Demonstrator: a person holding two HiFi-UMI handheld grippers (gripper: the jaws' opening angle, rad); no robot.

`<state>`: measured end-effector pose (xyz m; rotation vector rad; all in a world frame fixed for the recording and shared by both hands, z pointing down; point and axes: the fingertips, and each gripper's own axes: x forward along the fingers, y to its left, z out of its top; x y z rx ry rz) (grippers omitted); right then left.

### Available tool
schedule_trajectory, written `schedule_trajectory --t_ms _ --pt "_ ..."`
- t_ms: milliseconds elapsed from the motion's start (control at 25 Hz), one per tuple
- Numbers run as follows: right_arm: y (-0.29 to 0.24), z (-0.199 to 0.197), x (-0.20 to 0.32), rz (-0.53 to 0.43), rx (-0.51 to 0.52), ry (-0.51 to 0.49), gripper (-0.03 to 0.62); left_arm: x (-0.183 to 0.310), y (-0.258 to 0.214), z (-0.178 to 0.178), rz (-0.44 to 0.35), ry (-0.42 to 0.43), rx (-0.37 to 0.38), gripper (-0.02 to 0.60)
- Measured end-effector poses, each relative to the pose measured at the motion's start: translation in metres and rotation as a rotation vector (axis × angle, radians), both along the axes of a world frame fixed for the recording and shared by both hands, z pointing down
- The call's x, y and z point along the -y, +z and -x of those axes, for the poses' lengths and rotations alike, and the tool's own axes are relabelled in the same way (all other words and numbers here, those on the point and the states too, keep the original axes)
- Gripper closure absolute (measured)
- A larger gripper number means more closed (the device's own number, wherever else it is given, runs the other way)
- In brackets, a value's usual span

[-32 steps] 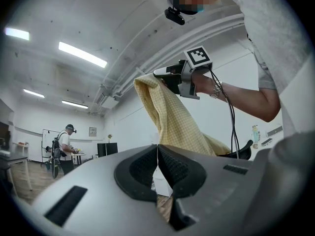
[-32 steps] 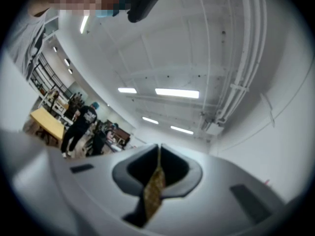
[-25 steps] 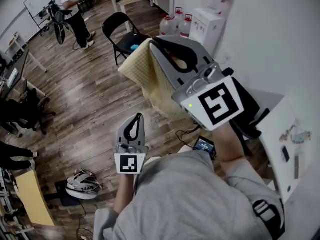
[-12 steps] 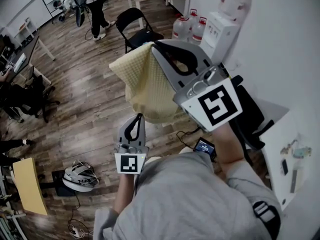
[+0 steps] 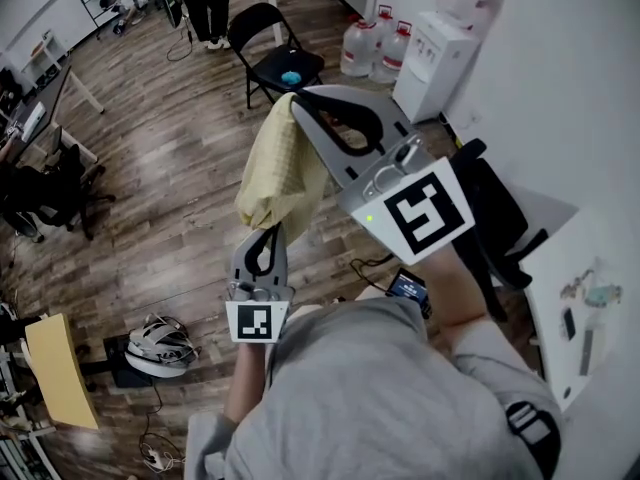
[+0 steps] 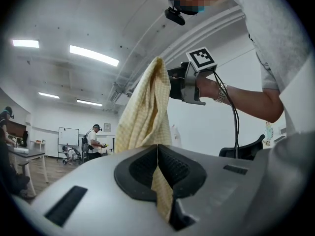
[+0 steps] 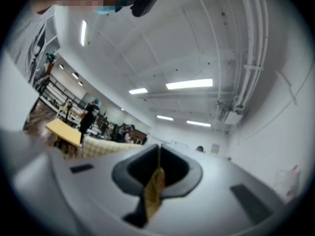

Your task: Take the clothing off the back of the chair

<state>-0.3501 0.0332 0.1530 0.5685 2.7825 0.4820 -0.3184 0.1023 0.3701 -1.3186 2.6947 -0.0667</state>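
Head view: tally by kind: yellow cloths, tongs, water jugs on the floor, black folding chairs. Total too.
yellow cloth: 1
tongs: 2, left tongs and right tongs, both shut on the yellow cloth
water jugs on the floor: 2
black folding chair: 1
total: 6

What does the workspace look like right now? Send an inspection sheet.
Surface: brown wooden plank floor.
Job's things: pale yellow waffle-weave garment hangs in the air, off the black office chair.
Clutter: white-and-grey headset on the floor; blue object on a chair seat.
Grippers: left gripper shut on the garment's lower part; right gripper shut on its top, held higher.
Cables: black cable hangs from the right gripper.
Surroundings: black folding chair, two clear water jugs, white water dispenser, a person standing beyond.
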Motion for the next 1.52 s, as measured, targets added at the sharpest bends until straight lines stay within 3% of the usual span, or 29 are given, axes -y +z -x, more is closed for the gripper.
schedule_trajectory --t_ms 240,880,1520 --pt "0.024 0.002 0.01 -0.007 -0.052 0.051 0.551 0.008 0.009 -0.001 0.007 0.051 -0.018 0.546" --pt "0.076 -0.039 0.096 0.034 -0.18 0.301 0.551 0.074 0.014 -0.018 0.025 0.27 -0.028 0.547" --pt "0.136 -0.069 0.134 0.064 -0.317 0.428 0.551 0.127 0.026 -0.04 0.045 0.441 -0.058 0.546"
